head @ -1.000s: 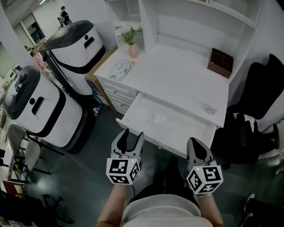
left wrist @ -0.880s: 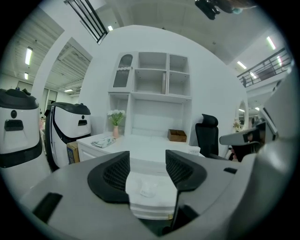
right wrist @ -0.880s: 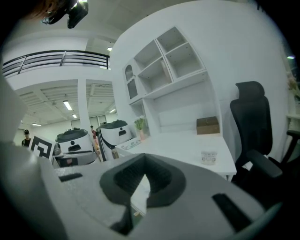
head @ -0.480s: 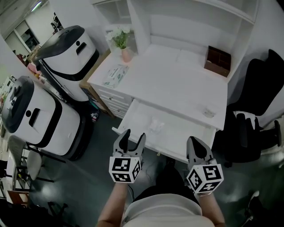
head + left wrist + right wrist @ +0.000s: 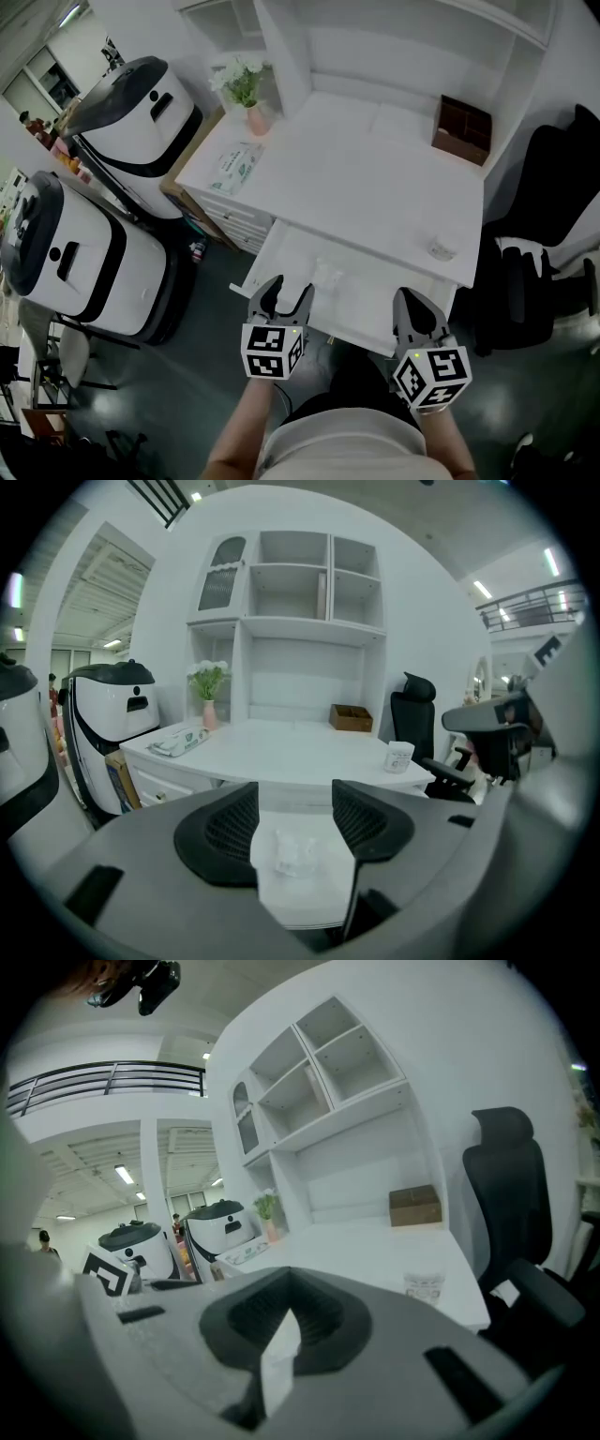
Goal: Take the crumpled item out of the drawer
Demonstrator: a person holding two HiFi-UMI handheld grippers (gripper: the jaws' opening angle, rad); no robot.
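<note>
Now we hold the left gripper (image 5: 286,293) at the front edge of the open drawer (image 5: 380,302), its jaws spread wide with nothing pressed between the pads. The crumpled item (image 5: 328,274), clear and wrinkled, lies on the drawer floor towards the left end, just beyond those tips and untouched. Our right gripper (image 5: 415,315) has its jaws together and empty, well to the right of the item
</note>
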